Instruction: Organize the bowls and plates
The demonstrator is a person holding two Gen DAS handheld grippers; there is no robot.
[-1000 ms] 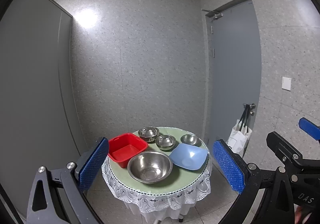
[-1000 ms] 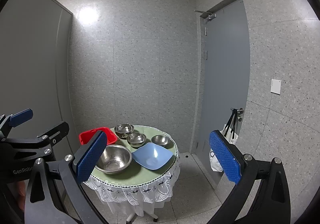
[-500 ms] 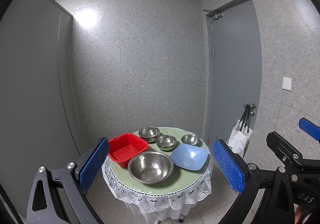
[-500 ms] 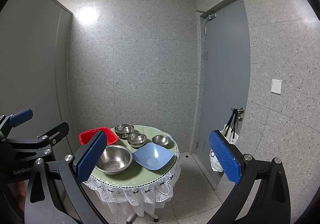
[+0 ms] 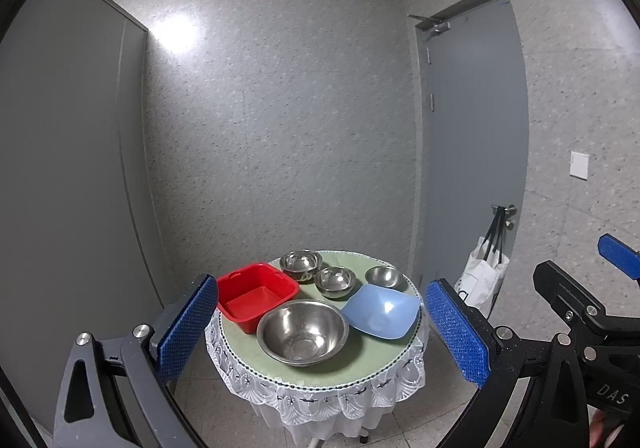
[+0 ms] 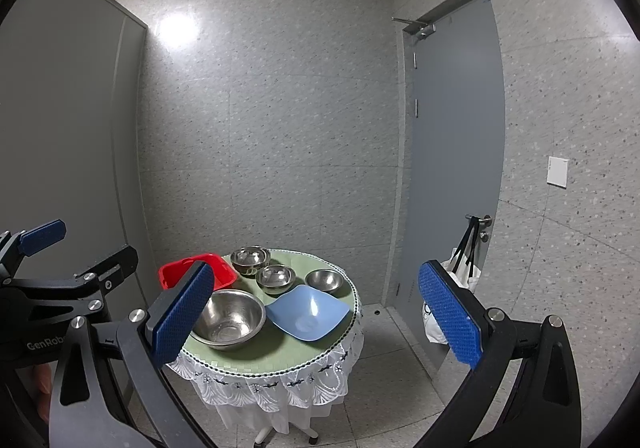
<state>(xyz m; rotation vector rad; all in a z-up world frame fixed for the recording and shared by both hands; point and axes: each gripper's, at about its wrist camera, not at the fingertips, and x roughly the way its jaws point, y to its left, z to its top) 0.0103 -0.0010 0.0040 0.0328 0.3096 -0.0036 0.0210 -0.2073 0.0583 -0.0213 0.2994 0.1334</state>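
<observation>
Small round table (image 5: 320,372) with green top and white lace skirt, standing in a grey tiled room, well ahead of both grippers. On it, nearest the cameras, a large steel bowl (image 5: 303,331); just left of that and behind, a red square tub (image 5: 256,296); to the right, a pale blue square bowl (image 5: 381,311), near the table's right edge. Along the back, three small steel bowls in a loose row: back-left bowl (image 5: 301,263), middle bowl (image 5: 334,280), right bowl (image 5: 384,276), each apart from its neighbour. Left gripper (image 5: 320,332) held up short of the table, jaws spread wide, blue pads framing the whole tabletop, nothing between them. Right gripper (image 6: 316,320) likewise clear of the table, jaws spread wide and holding nothing; its left pad overlapping the red tub and the large bowl's rim in that view. Each gripper visible at the edge of the other's camera. Grey door (image 5: 476,135) to the right, white bag (image 5: 482,280) hanging from its handle.
</observation>
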